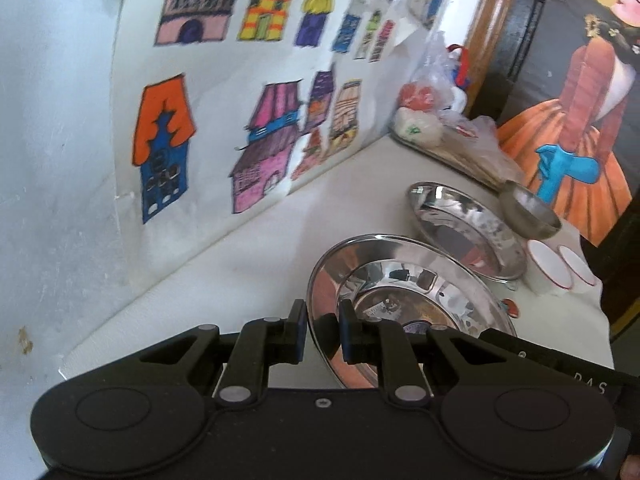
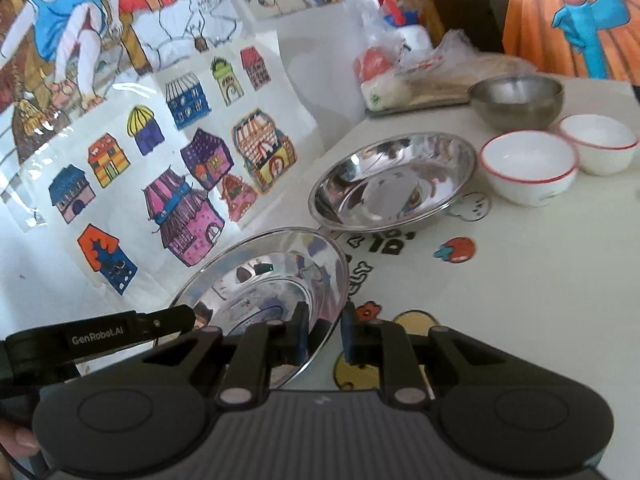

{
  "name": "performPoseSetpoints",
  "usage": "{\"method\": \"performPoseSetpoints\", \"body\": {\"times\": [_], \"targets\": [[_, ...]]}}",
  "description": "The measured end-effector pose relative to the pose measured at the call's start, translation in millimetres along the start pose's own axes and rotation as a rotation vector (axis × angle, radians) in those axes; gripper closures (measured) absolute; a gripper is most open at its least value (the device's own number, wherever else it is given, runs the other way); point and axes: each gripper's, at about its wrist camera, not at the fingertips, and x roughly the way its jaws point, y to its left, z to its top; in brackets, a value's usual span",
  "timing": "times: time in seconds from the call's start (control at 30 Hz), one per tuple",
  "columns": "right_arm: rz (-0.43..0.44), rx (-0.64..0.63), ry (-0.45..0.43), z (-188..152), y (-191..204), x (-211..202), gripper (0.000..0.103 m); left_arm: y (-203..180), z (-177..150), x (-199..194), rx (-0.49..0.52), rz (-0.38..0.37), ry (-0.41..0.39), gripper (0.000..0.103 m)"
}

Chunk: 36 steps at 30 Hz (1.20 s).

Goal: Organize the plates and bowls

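A cream desk [image 2: 540, 288] printed with cartoon fruit runs up to a white wall hung with children's drawings of coloured houses [image 1: 248, 92]; a painting of a figure in an orange dress [image 1: 576, 120] leans at the far right corner. You have both tongs on the same steel plate [image 2: 276, 276], the nearer one, close to the wall edge of the desk. The left tongs [image 1: 323, 330] are nearly closed with their pads pinching the plate's near rim, and the right tongs [image 2: 323, 330] are pinching the rim on its opposite side in the same way. The plate looks tilted, its far edge raised, so you appear to be at the lifting step. Just beyond it sits a second steel plate [image 2: 394, 180], flat on the desk. Further toward the far right corner stand a small steel bowl [image 2: 516, 100] and two white bowls with red rims [image 2: 528, 168], side by side. A likely next move is to carry the held plate over the second one and lower it level so the two nest, keeping both grips even so the shiny rim does not slip.
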Motion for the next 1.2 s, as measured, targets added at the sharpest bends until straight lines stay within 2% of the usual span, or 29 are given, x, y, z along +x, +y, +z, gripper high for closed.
{"method": "performPoseSetpoints", "body": {"times": [0.23, 0.53, 0.93, 1.2], "targets": [[-0.025, 0.020, -0.075, 4, -15, -27, 0.084, -28, 3, -9, 0.046, -0.044, -0.023, 0.085], [-0.080, 0.001, -0.140, 37, -35, -33, 0.084, -70, 32, 5, 0.095, -0.086, -0.054, 0.085], [-0.131, -0.046, -0.141, 86, -58, 14, 0.082, -98, 76, 63, 0.130, -0.074, -0.048, 0.084], [-0.157, -0.068, -0.109, 94, -70, 46, 0.081, -101, 89, 104, 0.130, -0.062, -0.011, 0.084]]}}
